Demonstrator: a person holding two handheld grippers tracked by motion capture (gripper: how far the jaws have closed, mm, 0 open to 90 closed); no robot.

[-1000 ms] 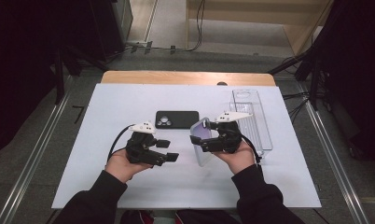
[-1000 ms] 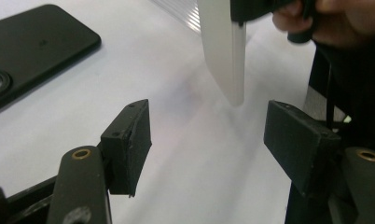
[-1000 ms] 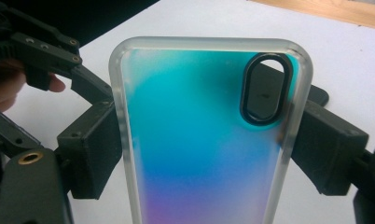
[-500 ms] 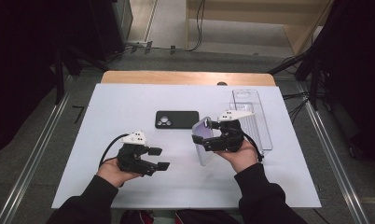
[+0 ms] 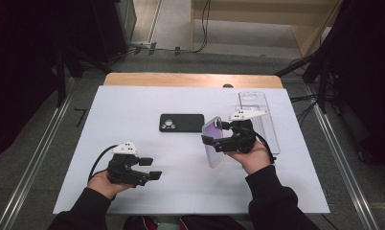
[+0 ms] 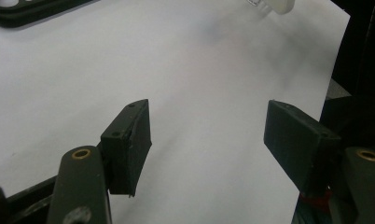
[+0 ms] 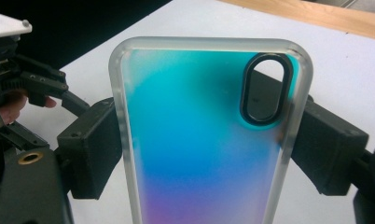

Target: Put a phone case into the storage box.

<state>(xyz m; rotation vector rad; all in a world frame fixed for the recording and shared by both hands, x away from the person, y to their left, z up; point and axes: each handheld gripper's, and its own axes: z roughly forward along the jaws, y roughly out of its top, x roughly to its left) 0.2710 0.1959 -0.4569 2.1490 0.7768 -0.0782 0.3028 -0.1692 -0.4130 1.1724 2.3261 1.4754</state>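
Observation:
A translucent phone case (image 7: 195, 140) with a blue-to-purple sheen and a black camera ring stands upright between the jaws of my right gripper (image 7: 209, 144), which is shut on its two long edges. From above, that case (image 5: 212, 147) is held just over the table, right of centre, by the right gripper (image 5: 214, 136). A black phone case (image 5: 181, 122) lies flat at mid-table, and its edge (image 6: 27, 11) is in the left gripper view's top left corner. My left gripper (image 5: 150, 168) hovers low near the front left, jaws wide apart over bare white table (image 6: 209, 135).
A clear plastic case (image 5: 260, 115) lies flat at the right of the white tabletop (image 5: 133, 110), just behind my right hand. A wooden strip (image 5: 190, 80) runs along the far edge. Cables trail over the floor beyond.
My left hand has drawn back toward the front left edge and sunk a little, away from the black case. The right hand and its case have stayed put.

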